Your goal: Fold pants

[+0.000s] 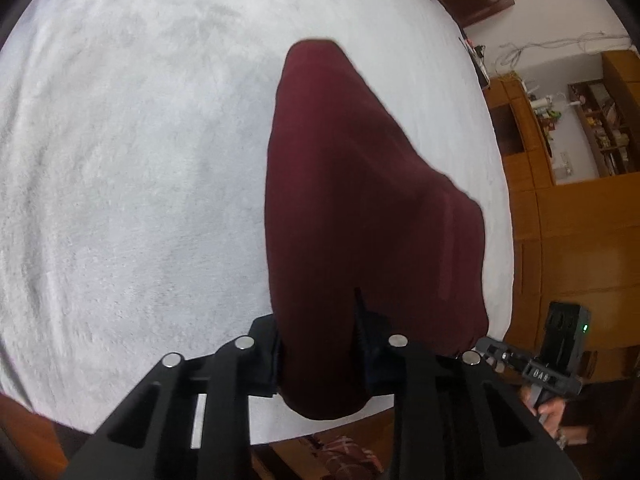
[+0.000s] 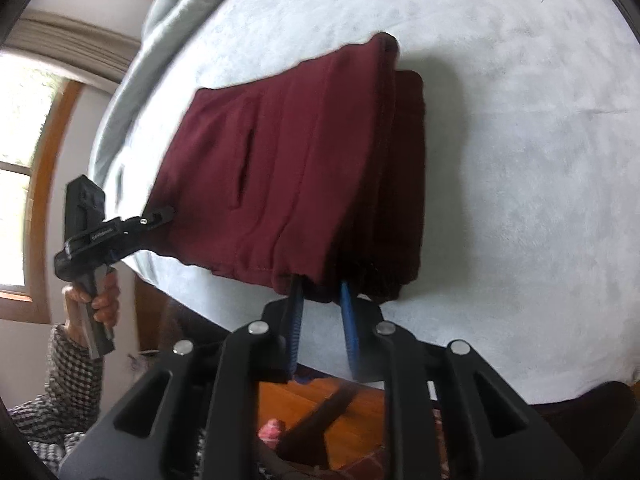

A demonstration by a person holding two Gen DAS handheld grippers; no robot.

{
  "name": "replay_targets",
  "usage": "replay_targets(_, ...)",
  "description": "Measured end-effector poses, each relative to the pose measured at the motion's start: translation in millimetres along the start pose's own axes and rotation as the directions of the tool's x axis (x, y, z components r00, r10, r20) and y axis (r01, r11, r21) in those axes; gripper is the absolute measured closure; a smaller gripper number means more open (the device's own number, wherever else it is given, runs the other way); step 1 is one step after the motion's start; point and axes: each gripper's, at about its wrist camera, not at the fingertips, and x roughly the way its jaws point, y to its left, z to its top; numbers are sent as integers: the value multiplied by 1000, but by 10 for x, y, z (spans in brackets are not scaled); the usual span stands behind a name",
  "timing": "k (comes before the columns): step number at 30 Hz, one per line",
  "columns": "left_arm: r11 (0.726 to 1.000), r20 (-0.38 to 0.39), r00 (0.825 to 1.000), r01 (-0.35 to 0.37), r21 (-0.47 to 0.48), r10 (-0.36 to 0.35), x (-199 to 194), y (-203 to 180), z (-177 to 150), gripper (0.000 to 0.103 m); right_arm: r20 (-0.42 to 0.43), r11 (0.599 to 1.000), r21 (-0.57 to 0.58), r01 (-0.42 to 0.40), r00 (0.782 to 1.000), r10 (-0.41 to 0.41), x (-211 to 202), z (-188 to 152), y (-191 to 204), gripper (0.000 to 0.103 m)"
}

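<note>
White markings sit on the side of the right gripper (image 1: 486,346), off to the right of the left tool's fingers; they look like "0A9" but are too blurred to be sure.

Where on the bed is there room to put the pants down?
The white bedcover is bare left of the maroon pants, and also past their far end. It is crowded by the near edge, where the left gripper and right gripper clamp the pants.
</note>
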Motion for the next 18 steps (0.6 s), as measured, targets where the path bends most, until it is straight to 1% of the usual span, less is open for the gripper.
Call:
replay_targets(2,1000,4,1000,-31,4,31,119,39,-32,68,-35,999,32,-3,999,4,115,16,-75,80)
replay_targets(3,999,15,999,-34,11,34,86,33,-51,67,-50,999,51,6,999,-4,174,18,-112,74)
replay_targets(4,999,23,999,-41,16,41,68,7,-51,61,-53,998,57,13,999,-10,205,17,-133,73)
replay_targets(5,998,22,998,-56,24,56,42,-25,-55,50,-44,999,53,9,999,-7,196,14,-138,73)
replay_targets(6,996,22,997,-79,38,79,22,-75,-83,43,-37,999,52,6,999,-4,162,10,-135,73)
replay_targets(7,991,27,992,-123,59,121,0,-117,-87,32,-31,999,48,0,1000,1,133,4,-126,73)
replay_targets(8,986,26,990,-143,83,142,-16,-169,-88,27,-21,999,36,-11,1000,12,72,5,-110,70)
replay_targets(9,985,25,989,-144,93,143,-69,-230,-54,25,-9,1000,26,-9,1000,9,11,2,-99,65)
replay_targets(10,985,24,990,-142,94,140,-77,-262,-18,21,13,1000,17,-3,1000,3,-79,3,-95,65)
replay_targets(11,986,25,990,-141,92,139,-98,-267,9,18,26,1000,10,4,1000,-4,-134,10,-92,64)
replay_targets(13,987,36,990,-141,77,139,-138,-231,61,18,47,1000,10,14,999,-15,-225,37,-94,59)
replay_targets(14,988,33,990,-139,69,137,-137,-186,75,18,56,1000,15,5,998,-6,-259,65,-88,56)
replay_targets(15,990,23,991,-132,52,131,-115,-167,108,18,52,1000,19,-14,999,13,-257,79,-109,54)
replay_targets(18,992,-5,992,-127,21,128,-21,-121,150,18,26,999,28,-33,999,32,-171,90,-127,55)
